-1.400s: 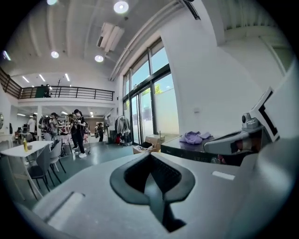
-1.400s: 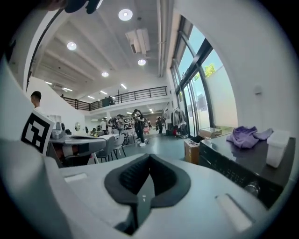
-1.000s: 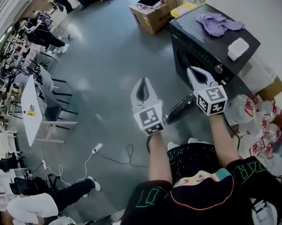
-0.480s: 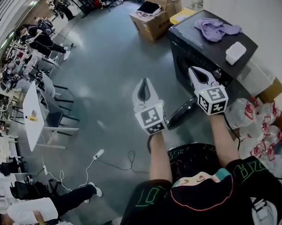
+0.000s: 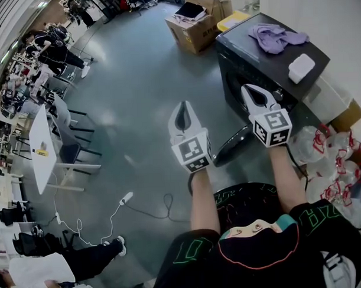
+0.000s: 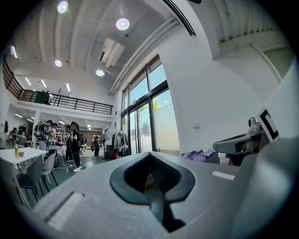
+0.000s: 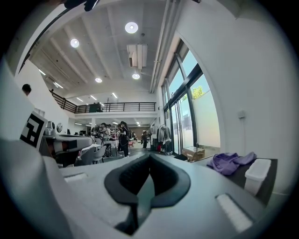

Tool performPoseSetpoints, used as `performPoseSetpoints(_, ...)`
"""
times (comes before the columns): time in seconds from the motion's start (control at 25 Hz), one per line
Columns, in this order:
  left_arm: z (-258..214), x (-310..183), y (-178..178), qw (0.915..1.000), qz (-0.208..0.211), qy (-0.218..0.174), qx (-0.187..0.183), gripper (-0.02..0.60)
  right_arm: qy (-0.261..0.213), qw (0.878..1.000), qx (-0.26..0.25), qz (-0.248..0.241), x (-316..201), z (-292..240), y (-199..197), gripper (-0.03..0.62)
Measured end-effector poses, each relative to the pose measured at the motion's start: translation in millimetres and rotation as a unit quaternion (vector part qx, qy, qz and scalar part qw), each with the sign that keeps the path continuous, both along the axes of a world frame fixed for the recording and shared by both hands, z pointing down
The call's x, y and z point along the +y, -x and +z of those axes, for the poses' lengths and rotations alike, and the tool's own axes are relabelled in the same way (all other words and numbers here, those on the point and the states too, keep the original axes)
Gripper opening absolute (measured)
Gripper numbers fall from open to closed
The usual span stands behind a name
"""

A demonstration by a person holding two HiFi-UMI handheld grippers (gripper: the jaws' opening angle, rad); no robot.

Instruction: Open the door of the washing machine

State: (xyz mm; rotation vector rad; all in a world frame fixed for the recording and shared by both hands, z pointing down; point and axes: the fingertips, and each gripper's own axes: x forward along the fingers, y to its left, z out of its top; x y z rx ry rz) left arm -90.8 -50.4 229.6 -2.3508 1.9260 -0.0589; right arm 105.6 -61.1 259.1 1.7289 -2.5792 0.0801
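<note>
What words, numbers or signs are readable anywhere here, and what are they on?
No text reads clearly.
Green lettering on the person's black clothing: cut off and distorted, unreadable.
Red print on the plastic bags: blurred.
Cardboard box: print too small.
Washing machine: no legible label.
Square markers: black-and-white patterns, not letters.

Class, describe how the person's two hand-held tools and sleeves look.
The left tool and right tool are light grey, tapering to a point, with a dark teardrop-shaped opening. Each carries a white cube with black square markers. The black top has green outlined lettering on its sleeves.
</note>
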Motion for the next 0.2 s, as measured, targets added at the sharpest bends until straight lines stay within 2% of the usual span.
performPoseSetpoints(0.2,2.2,-3.0,0.8,1.0000,0.002,0.002,0.001,0.010,-0.006,1.000,0.005,-0.001,-2.8,-4.9,1.2,0.003)
